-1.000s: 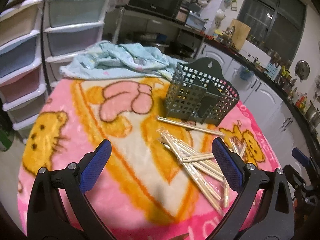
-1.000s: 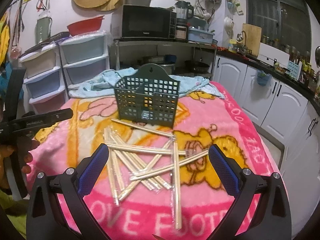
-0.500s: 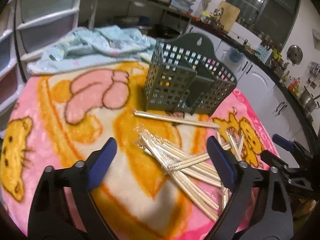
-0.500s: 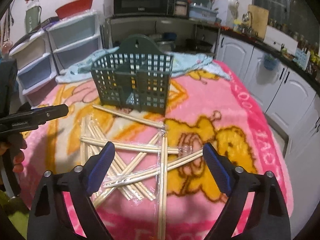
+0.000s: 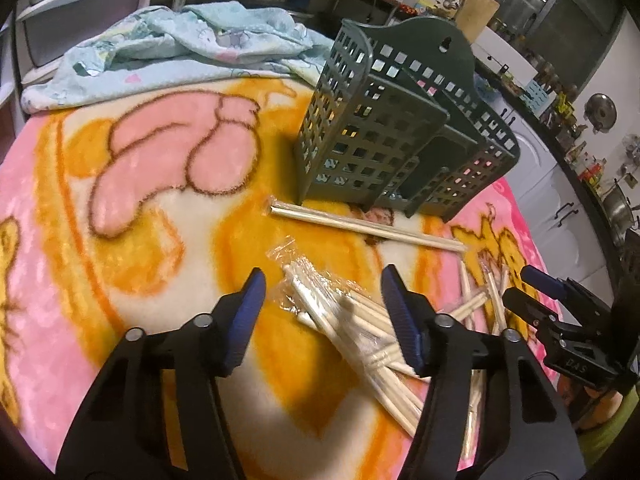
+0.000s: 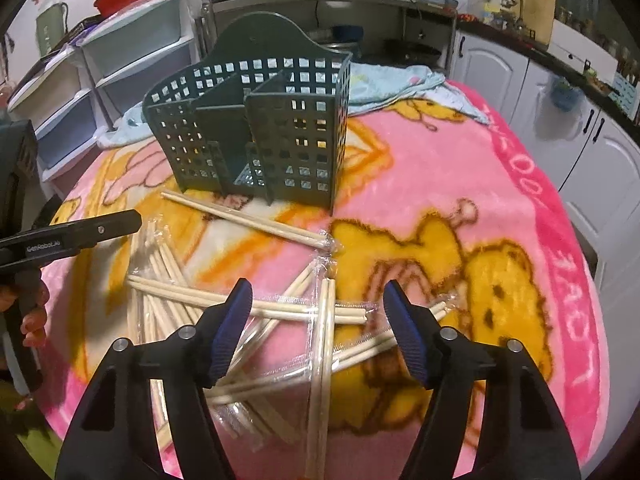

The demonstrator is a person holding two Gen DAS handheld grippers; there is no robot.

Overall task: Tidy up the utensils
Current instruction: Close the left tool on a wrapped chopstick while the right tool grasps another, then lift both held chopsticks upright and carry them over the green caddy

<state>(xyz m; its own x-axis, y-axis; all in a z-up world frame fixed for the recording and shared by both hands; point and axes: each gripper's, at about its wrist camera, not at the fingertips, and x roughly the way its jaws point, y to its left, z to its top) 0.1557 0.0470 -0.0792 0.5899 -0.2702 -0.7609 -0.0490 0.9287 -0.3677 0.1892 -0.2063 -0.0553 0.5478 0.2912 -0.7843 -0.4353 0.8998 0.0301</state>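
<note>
Kitchen cabinets, stacked plastic drawers and a microwave ring a tabletop (image 6: 520, 200) draped in a pink and orange cartoon blanket (image 5: 132, 208). Near its middle lies a loose heap of chopsticks (image 6: 256, 312) in clear plastic sleeves, pairs crossing one another at many angles. One wrapped pair (image 5: 360, 226) lies apart from the heap, just in front of the holder. That holder, a dark green perforated utensil caddy (image 6: 280, 136) with several upright compartments, stands upright beyond the chopsticks, and nothing can be seen inside it from these views. Behind it a crumpled pale blue cloth (image 5: 180, 44) rests on the blanket.

The left tool (image 5: 322, 308) hovers above the near end of the heap, its blue pads (image 5: 246, 308) apart and closing, wrapped sticks showing between them but not pinched. The right tool (image 6: 316, 320) hangs over the other side of the heap, jaws likewise parted and closing, one long pair running between the pads without being gripped
</note>
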